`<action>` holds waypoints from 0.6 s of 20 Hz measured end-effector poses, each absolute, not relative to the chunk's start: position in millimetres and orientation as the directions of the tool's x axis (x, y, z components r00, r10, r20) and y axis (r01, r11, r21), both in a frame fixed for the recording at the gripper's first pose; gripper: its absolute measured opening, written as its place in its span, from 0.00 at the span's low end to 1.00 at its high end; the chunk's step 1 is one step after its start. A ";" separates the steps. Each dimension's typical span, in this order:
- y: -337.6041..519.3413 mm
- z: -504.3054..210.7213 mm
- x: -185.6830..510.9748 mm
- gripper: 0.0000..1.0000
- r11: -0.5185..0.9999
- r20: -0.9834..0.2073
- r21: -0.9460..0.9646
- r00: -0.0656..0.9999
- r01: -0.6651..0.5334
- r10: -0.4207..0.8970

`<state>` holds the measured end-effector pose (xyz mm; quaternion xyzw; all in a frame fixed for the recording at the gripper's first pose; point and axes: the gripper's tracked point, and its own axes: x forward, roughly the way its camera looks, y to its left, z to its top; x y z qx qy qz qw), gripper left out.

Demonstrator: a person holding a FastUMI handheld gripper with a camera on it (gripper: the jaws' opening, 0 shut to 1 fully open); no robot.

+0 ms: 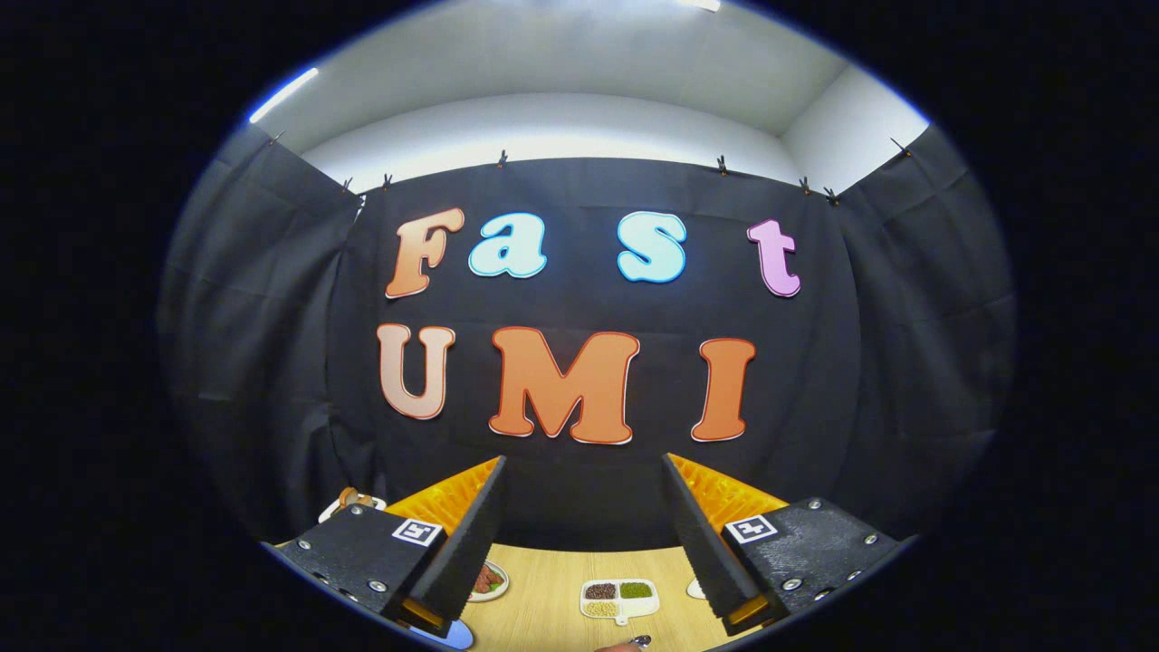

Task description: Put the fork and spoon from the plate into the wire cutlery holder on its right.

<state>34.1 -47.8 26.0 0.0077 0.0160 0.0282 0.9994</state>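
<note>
Gripper held high, fingers spread wide, grasping nothing; below on wooden table, a small divided dish.

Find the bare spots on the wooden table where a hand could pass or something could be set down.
The tool is open and holds nothing. Bare wood lies between the small plate of red food beside one finger and the divided dish. A narrower strip separates that dish from the white dish edge by the other finger. The near table edge is crowded.

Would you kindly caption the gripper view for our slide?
Open tongs raised above the wooden table, a divided dish between the fingers.
</note>
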 end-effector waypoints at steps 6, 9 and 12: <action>-47.6 54.9 32.4 0.97 0.998 0.047 0.031 0.998 -0.052 0.050; -47.7 60.1 33.3 0.98 0.998 0.069 0.042 0.997 -0.049 0.046; -48.0 61.0 31.6 0.98 0.998 0.076 0.046 0.996 -0.045 0.041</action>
